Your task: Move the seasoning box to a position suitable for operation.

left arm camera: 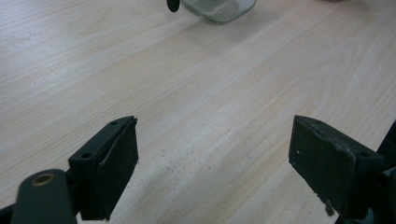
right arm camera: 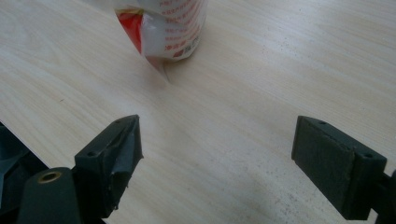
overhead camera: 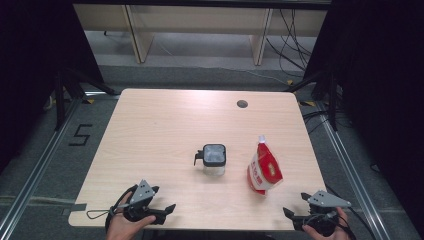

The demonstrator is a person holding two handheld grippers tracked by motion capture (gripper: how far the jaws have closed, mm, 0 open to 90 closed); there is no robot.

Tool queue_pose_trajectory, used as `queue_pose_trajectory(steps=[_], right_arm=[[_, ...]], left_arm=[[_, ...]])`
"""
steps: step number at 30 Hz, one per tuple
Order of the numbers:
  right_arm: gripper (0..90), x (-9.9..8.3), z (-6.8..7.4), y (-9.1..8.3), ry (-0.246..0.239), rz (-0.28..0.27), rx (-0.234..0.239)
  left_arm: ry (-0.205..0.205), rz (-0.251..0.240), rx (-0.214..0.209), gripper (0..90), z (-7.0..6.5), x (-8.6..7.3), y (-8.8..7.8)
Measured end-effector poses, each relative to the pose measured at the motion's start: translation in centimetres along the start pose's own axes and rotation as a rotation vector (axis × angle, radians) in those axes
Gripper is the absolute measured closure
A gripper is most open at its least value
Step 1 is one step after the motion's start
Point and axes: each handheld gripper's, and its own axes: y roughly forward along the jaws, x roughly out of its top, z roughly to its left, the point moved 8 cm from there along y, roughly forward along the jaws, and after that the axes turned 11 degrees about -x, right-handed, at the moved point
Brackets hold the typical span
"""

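Observation:
A clear square jar point(overhead camera: 214, 161) with a dark lid and a black side handle stands near the middle of the wooden table point(overhead camera: 165, 125). To its right a red and white spouted pouch point(overhead camera: 263, 170) stands upright. My left gripper point(overhead camera: 162, 209) rests at the front left edge, held by a hand, jaws wide apart with nothing between them. My right gripper point(overhead camera: 296, 212) sits at the front right corner, also open and empty. In the left gripper view the jar's base point(left arm camera: 219, 8) is far ahead of the left gripper point(left arm camera: 212, 154). In the right gripper view the pouch's bottom point(right arm camera: 163, 32) lies ahead of the right gripper point(right arm camera: 217, 156).
A round cable hole point(overhead camera: 242, 104) sits near the table's far right edge. Beyond the table are light wooden furniture legs point(overhead camera: 140, 35) and loose cables point(overhead camera: 295, 40) on the grey floor. Dark stands flank both sides.

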Motion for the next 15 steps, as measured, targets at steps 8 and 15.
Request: queue_pose_trajectory(steps=[8,15], right_arm=[[16.9,0.1,-0.2,0.1,-0.037,-0.017,-0.039],[19.0,-0.1,0.3,0.0,0.001,0.009,-0.024]], left_arm=[[0.0,-0.004,0.037,15.0,0.7,0.2,-0.2],[-0.029,-0.062,0.059,15.0,1.6,1.6,0.5]])
